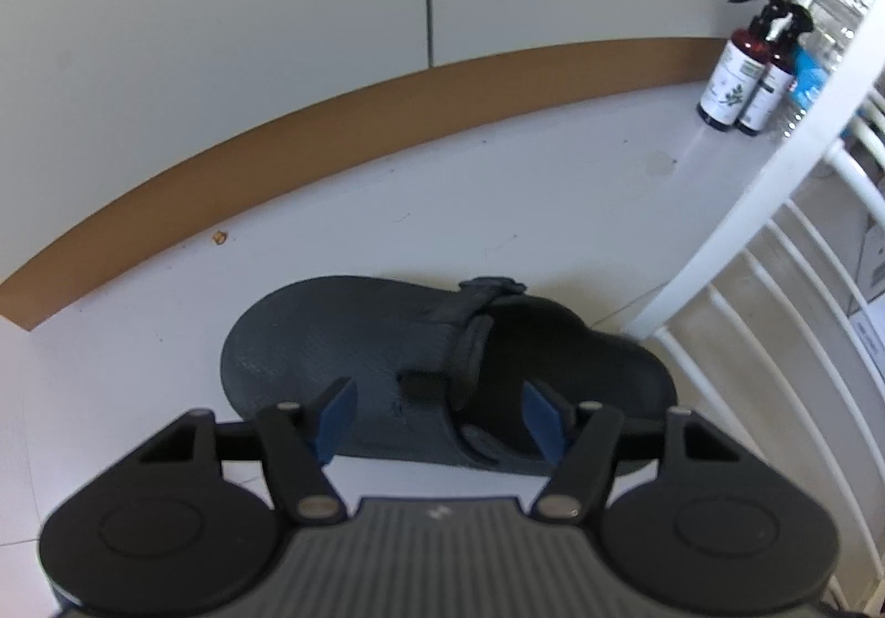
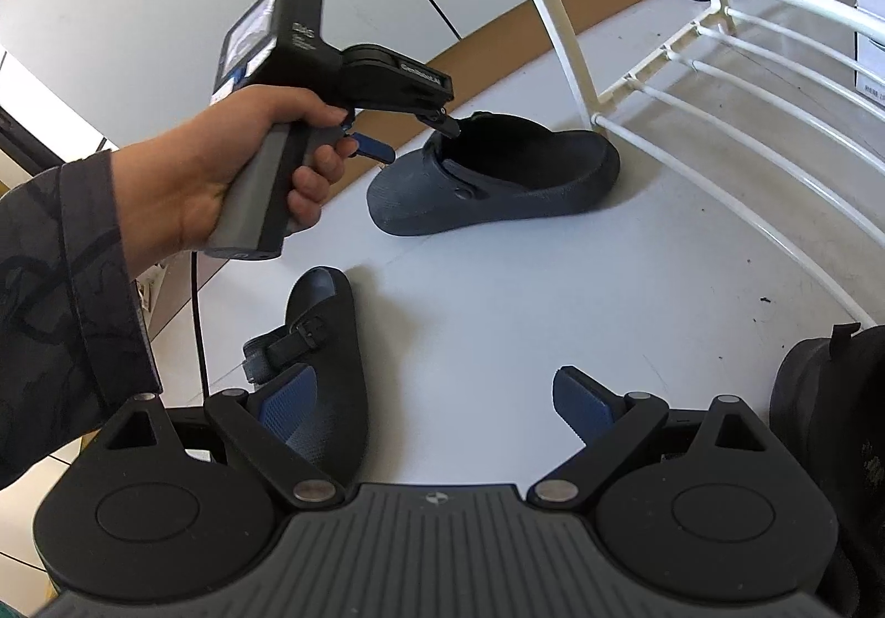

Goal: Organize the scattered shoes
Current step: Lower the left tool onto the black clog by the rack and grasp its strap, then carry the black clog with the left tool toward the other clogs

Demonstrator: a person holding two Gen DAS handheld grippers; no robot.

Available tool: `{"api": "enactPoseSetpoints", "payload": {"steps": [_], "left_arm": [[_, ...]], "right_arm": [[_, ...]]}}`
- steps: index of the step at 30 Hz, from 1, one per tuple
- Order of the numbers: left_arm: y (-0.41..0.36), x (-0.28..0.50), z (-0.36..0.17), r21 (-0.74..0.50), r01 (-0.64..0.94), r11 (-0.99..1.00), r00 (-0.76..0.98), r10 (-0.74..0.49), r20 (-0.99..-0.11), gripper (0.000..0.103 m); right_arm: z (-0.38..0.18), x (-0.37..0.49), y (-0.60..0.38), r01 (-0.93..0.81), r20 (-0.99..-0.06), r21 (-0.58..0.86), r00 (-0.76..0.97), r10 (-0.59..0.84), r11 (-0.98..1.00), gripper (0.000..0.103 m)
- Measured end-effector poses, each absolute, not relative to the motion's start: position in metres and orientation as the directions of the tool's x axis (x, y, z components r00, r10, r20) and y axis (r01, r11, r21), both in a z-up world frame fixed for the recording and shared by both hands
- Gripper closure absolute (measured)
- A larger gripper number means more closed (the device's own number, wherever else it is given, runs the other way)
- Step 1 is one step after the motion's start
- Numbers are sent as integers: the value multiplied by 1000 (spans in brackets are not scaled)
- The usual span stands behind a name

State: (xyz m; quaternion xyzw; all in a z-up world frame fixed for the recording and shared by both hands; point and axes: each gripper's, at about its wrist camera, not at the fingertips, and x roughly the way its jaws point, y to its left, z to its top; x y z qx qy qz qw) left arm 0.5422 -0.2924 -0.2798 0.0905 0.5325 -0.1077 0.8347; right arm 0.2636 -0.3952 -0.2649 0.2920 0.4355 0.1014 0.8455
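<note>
- right gripper (image 2: pixel 440 410) sits nearest in its own view, fingers spread wide with nothing between them, low over the pale floor (image 2: pixel 553 286).
- just under its left finger lies a second dark clog (image 2: pixel 326 369), strap buckle up, resting on its side or tilted; the blue pad overlaps it in the picture, but whether they touch cannot be told.
- at the right edge of that view a dark shape (image 2: pixel 824 413) shows, possibly another shoe; too cropped to say.
- left gripper (image 1: pixel 437 410) hovers over the blue-grey clog (image 1: pixel 387 341), fingers open and straddling the strap and the opening rim, not yet closed on anything.
- seen from the right wrist, the left hand (image 2: pixel 221 164) holds that gripper just above the clog's heel opening, one fingertip at the rim.
- this clog stands upright on its sole, just beside the foot of the white rack (image 2: pixel 691 65), near the brown baseboard (image 1: pixel 276 142).
- judged step: picking up this clog to set it on the rack.
- to do it well, lower one finger inside the opening and one outside the side wall, then close on the wall, not the loose strap, which would likely swing.
- lift straight up before moving toward the rack, so the toe clears the rack post.
- farthest back, two spray bottles (image 1: pixel 741 81) stand by the wall, well clear.
</note>
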Motion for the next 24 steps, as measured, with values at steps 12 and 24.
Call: {"api": "enactPoseSetpoints", "payload": {"steps": [12,24], "left_arm": [[-287,540,-296,61,308,950,445,-87,-891,69],[-260,530,-270,50,289,956,509,-109,-854,84]], "right_arm": [[-271,265,-393,76,-677,593,585,446,801,7],[-274,271,-381,69,-681,593,575,453,803,7]]}}
